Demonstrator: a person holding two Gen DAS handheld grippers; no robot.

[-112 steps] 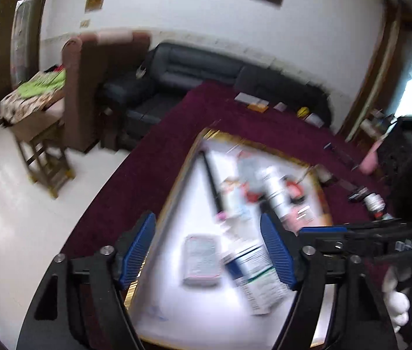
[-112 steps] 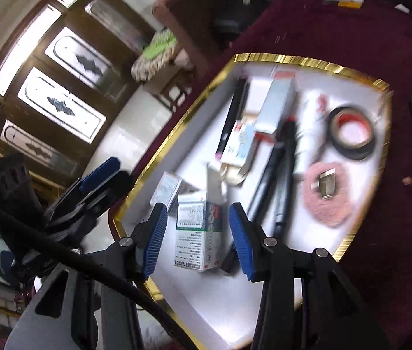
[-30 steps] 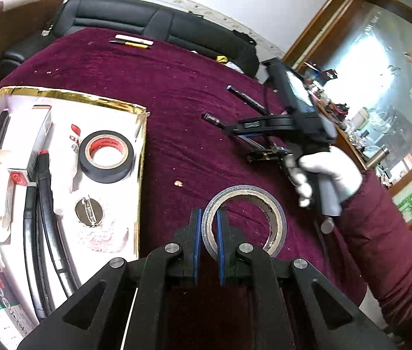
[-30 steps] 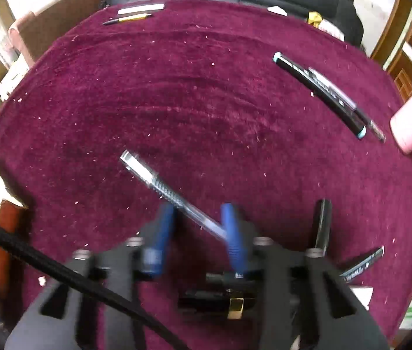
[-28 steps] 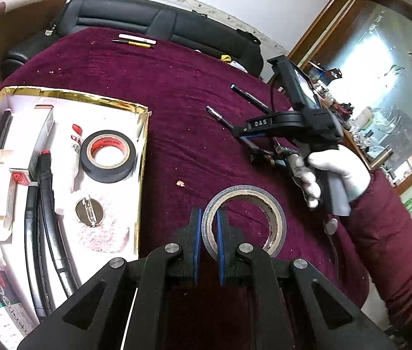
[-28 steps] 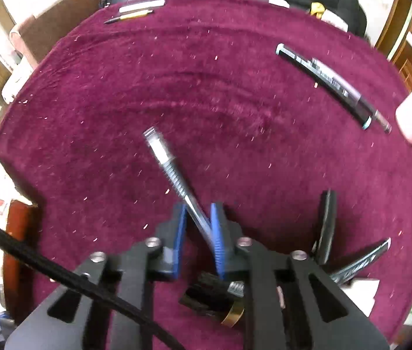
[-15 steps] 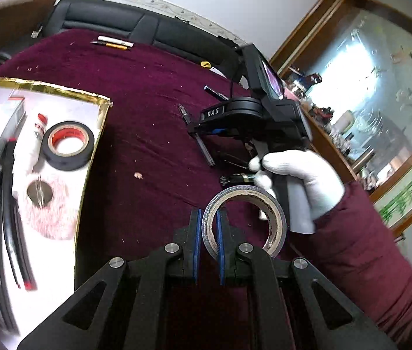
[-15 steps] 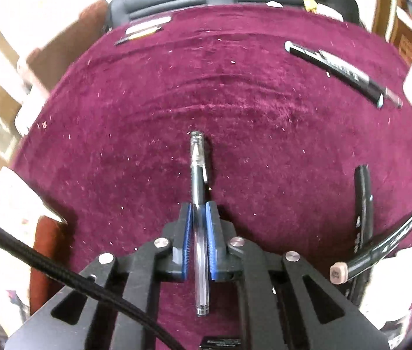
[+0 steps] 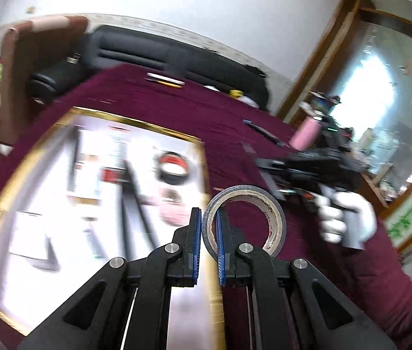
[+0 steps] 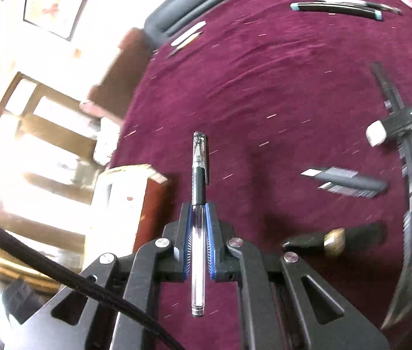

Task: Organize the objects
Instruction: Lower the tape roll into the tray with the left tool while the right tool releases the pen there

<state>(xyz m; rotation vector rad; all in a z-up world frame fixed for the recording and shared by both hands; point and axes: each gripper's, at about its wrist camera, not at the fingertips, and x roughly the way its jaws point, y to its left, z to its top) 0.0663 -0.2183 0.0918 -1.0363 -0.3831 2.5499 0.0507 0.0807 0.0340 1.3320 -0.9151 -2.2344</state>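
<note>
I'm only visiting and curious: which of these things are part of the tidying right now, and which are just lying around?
In the job:
- tape roll, clamped in the left gripper
- clear pen, clamped in the right gripper
- gold-rimmed tray

Lying about:
- black sofa
- pink bottle
- dark pens on the cloth

Left hand-held gripper (image 9: 206, 240) and right hand-held gripper (image 10: 198, 234) clamped tight, angled downward.

The tape roll (image 9: 243, 218), grey outside with a pale worn core, stands on edge above the maroon cloth, its wall pinched between two blue pads. The pen (image 10: 198, 192), clear-barrelled with a black grip and clear cap, lies lengthwise between two other blue pads, cap pointing away, its tail sticking out behind them.
</note>
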